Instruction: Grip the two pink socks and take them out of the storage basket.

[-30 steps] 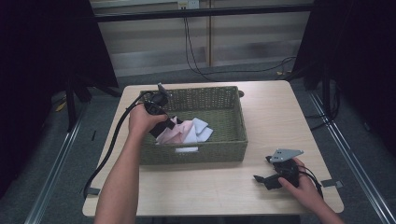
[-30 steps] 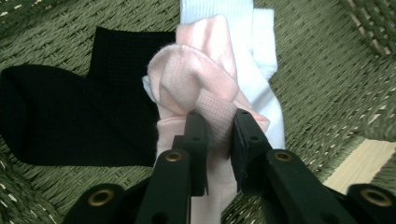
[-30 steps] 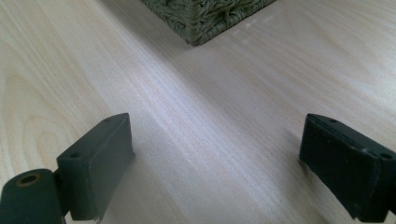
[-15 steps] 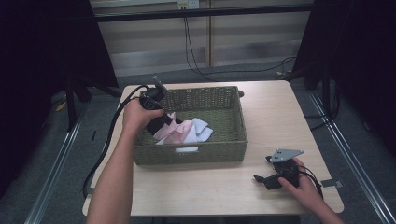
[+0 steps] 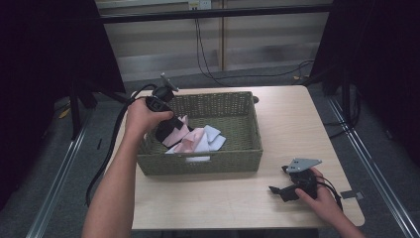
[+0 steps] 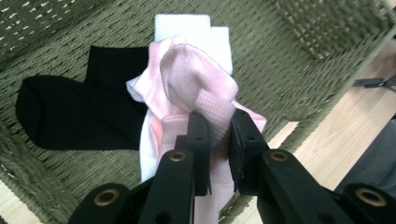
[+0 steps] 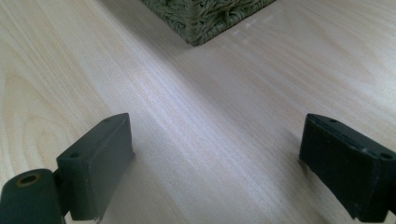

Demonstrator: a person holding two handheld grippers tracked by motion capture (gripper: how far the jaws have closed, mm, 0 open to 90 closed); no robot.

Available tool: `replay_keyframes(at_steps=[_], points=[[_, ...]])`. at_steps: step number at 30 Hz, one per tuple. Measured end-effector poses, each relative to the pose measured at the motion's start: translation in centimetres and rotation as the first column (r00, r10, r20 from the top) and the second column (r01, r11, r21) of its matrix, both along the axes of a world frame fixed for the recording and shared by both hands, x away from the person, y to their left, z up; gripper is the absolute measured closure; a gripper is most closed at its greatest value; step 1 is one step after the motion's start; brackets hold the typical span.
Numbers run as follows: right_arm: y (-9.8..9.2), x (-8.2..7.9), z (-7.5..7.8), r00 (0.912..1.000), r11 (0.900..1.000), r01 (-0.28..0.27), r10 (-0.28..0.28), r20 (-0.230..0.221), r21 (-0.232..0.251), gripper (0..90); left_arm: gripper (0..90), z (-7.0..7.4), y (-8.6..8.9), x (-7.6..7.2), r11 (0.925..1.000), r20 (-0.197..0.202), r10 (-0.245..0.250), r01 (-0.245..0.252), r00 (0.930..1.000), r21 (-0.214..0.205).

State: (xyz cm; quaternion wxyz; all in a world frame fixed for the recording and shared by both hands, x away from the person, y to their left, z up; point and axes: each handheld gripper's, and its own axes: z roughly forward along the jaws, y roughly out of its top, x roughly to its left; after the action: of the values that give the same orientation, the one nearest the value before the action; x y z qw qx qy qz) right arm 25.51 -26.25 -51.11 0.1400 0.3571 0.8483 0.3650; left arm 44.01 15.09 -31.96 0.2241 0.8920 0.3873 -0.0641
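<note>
The left gripper [image 6: 218, 140] clenched a pink sock [image 6: 201, 88] between its jaws, holding it partly lifted above the woven green basket [image 5: 247, 106] on the wooden table [image 5: 297, 114]. Beneath it, on the basket floor, lay a black sock [image 6: 79, 112] and a white sock [image 6: 187, 25], the pink one draped across both. The right gripper [image 7: 215, 158] rested low over bare tabletop near the basket's corner, its jaws spread wide with nothing between them.

A pink ribbed sock [image 6: 201, 88], pinched at its fold and lifted, hangs over the green wicker basket [image 6: 299, 60].
</note>
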Motion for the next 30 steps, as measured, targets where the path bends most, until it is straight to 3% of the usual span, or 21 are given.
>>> replay_keyframes(at_steps=[30], points=[[0.0,0.0,0.0,1.0000,1.0000,0.001,-0.001,-0.001,0.000,9.0,79.9,2.6,0.2,-3.2,0.9969,-0.015,-0.072,0.071,0.9973,-0.035]])
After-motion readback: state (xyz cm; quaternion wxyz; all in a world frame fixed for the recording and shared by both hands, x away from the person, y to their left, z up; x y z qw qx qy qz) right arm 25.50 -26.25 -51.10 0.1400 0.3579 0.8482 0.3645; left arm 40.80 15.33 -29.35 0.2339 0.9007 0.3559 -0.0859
